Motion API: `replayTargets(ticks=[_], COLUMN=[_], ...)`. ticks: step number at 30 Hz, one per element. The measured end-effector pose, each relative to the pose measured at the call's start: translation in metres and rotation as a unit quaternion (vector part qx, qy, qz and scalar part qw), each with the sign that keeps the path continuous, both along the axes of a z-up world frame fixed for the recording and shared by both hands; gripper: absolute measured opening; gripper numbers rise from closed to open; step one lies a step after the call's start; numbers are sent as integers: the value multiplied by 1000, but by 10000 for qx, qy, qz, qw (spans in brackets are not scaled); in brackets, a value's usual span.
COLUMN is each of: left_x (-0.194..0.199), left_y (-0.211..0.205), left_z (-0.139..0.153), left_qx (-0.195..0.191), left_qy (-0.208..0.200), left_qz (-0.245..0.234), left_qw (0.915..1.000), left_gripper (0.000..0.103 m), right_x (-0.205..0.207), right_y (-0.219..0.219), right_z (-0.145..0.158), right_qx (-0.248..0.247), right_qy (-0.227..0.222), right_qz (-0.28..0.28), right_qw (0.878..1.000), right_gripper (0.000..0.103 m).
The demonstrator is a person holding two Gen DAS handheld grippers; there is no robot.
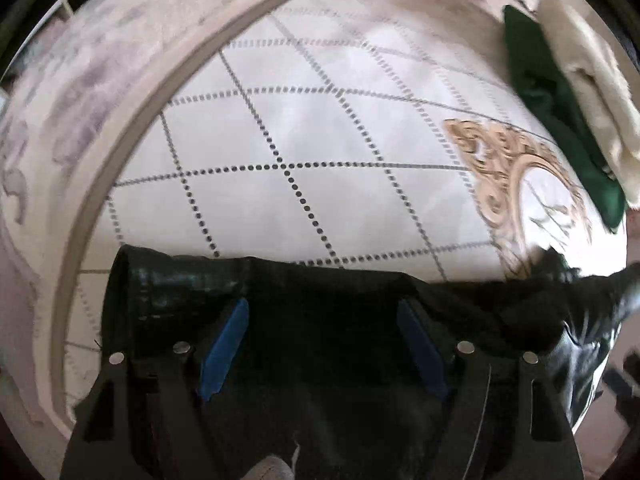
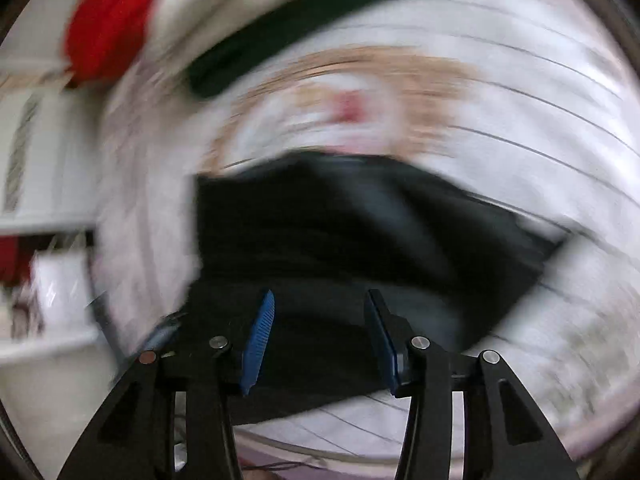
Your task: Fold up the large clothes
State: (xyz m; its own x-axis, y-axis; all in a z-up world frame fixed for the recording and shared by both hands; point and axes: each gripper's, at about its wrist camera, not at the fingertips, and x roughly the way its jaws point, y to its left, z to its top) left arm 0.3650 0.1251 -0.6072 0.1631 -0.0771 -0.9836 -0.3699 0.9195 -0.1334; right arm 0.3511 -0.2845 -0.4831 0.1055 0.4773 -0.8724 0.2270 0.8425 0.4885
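A black garment (image 1: 320, 288) lies on a white quilted bedspread (image 1: 280, 120), its straight far edge running left to right. My left gripper (image 1: 322, 306) points down over it, its blue pads (image 1: 224, 348) wide apart and open, the cloth spread beneath them. The right wrist view is heavily blurred. There the same black garment (image 2: 340, 232) lies in a rough rectangle, and my right gripper (image 2: 320, 296) hangs over its near part. Its blue pads (image 2: 260, 340) stand apart with no cloth pinched between them.
A dark green cloth (image 1: 560, 120) and a cream one (image 1: 592, 92) lie stacked at the far right of the bed. A red cloth (image 2: 108, 28) shows past the green one (image 2: 288, 28). A beige ornament (image 1: 512, 168) is printed on the bedspread. Its taupe border band (image 1: 132, 120) curves along the left.
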Motion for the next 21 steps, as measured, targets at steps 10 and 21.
replayTargets(ticks=[10,21], left_x=[-14,3], left_y=[-3,-96], left_z=[34,26], left_qx=[254,-27], left_qy=[-296,-89], left_qz=[-196,-1017], left_qw=[9990,9948], left_gripper=[76,77], right_x=[91,-5], right_y=[37,-86], right_z=[-70,-9], right_qx=[-987,-1232], right_qy=[640,20], right_qz=[648,-531], right_qw=[9909,9910], right_gripper=[35,59])
